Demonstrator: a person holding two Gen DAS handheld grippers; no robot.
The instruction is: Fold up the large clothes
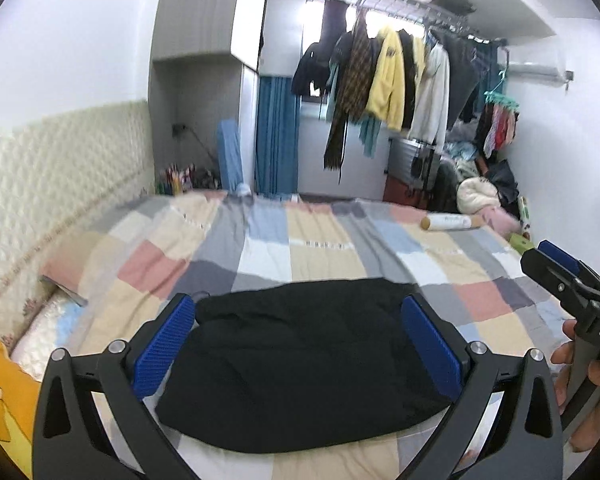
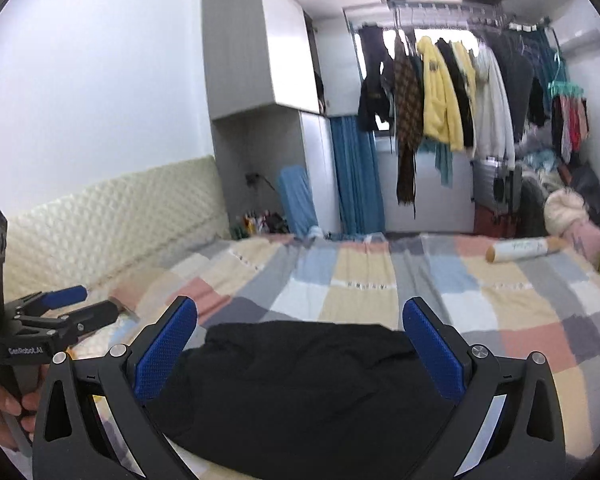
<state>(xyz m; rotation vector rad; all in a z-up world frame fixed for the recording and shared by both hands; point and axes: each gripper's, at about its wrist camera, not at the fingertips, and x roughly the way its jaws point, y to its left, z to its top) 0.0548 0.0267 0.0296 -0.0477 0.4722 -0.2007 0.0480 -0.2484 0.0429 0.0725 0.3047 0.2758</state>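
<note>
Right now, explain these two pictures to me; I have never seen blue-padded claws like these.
No robot here: a person holds a hand-squeezed two-finger tool in each hand, each with a fisheye camera looking along its fingers. One picture is from the left gripper, the other from the right gripper; each tool shows at the edge of the other's picture. Both are open and hold nothing. Below them a black garment, in a compact bundle, lies on the bed's patchwork cover. A roll lies farther back. Clothes on a rack hang behind.

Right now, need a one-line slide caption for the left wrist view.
Open left claw above a folded black garment on the patchwork bedspread, right claw at frame edge.
</note>
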